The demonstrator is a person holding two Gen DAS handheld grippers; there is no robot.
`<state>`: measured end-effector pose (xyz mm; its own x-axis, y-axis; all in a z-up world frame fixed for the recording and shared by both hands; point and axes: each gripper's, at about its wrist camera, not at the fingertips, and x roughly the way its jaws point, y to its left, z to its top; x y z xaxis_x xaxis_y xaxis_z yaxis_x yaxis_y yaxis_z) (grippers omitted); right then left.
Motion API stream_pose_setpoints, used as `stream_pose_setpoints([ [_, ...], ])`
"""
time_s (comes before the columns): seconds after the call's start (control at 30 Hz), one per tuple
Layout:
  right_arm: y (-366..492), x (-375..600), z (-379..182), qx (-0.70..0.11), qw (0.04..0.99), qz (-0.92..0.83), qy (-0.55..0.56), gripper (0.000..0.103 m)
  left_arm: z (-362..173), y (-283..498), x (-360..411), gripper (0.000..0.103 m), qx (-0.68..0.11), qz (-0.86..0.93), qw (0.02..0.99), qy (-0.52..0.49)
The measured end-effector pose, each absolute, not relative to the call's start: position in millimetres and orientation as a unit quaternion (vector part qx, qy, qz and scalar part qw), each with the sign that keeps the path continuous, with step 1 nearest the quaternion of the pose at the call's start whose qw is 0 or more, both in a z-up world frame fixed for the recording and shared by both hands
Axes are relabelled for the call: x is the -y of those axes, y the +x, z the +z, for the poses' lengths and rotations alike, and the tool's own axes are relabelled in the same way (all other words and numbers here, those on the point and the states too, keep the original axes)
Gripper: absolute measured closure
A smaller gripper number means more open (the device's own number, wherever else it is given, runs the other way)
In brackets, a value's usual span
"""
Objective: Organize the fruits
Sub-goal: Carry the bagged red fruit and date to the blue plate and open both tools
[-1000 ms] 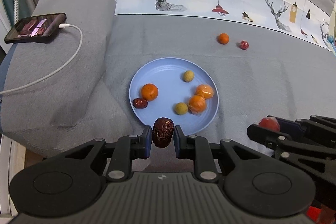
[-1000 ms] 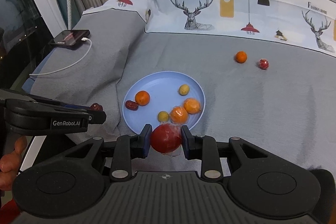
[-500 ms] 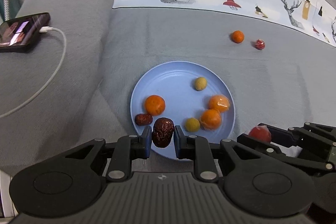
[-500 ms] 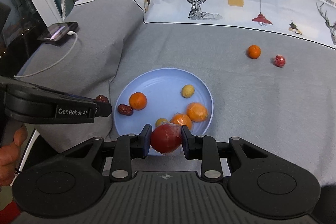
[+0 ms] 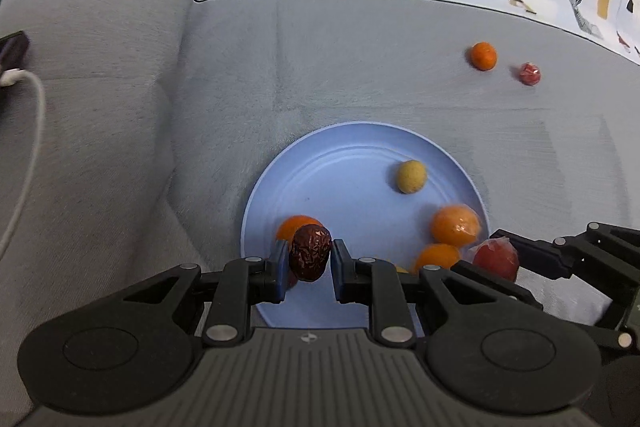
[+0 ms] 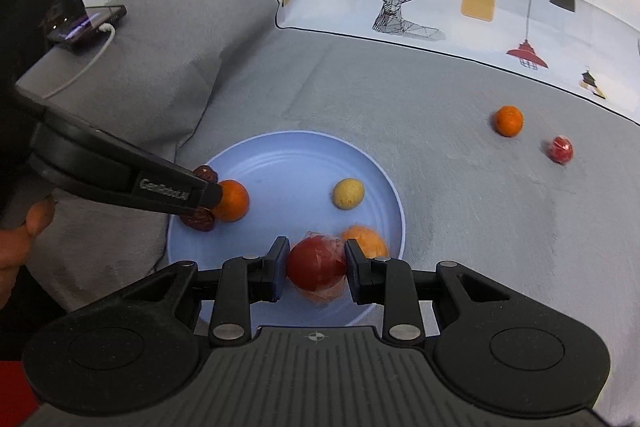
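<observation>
A blue plate [image 6: 384, 183] is laid on the grey bed [image 6: 460, 219]. Over its near rim, a wrapped red fruit [image 6: 317, 263] is clamped by the right tool [image 6: 316, 269], and a wrinkled date [image 5: 310, 257] by the left tool [image 5: 310, 263].

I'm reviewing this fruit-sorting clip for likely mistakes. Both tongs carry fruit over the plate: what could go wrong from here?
The red fruit hangs above wrapped oranges; dropped there, it may roll off the blue plate.
The left tongs hold a wrinkled date close over an orange near the plate's edge; releasing could knock it out.
</observation>
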<state>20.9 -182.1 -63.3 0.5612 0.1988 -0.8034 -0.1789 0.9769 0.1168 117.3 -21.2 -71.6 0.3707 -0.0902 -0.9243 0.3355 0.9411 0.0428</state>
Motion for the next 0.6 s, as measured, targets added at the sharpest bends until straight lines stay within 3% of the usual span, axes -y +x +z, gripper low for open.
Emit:
stream_pose_setpoints([
  [0.17, 33.3, 179.8, -72.8, -0.461, 0.881, 0.112, 0.006, 0.072, -83.4, 128.6, 23.1, 0.078, -0.544, -0.129, 0.821, 0.117],
  [0.2, 35.5, 178.9, -74.9, -0.461, 0.88, 0.114, 0.004, 0.071, -84.5, 130.0, 23.0, 0.073, -0.544, -0.131, 0.821, 0.115],
  [0.27, 39.0, 176.5, -77.8, -0.461, 0.879, 0.119, 0.002, 0.065, -85.5, 133.2, 22.8, 0.011, -0.544, -0.131, 0.822, 0.108],
  [0.3, 40.8, 175.4, -78.6, -0.461, 0.879, 0.122, 0.0, 0.047, -83.7, 133.2, 21.3, 0.002, -0.538, -0.129, 0.827, 0.102],
  [0.33, 41.3, 174.5, -78.4, -0.462, 0.878, 0.124, -0.001, 0.031, -79.5, 130.5, 18.3, 0.001, -0.526, -0.129, 0.835, 0.094],
  [0.4, 38.9, 173.5, -73.4, -0.453, 0.883, 0.124, -0.007, 0.016, -73.4, 125.9, 14.4, 0.001, -0.52, -0.14, 0.837, 0.093],
  [0.6, 4.1, 179.3, -58.4, -0.461, 0.88, 0.11, -0.012, 0.007, -56.8, 96.1, -4.8, 0.0, -0.527, -0.115, 0.836, 0.1],
])
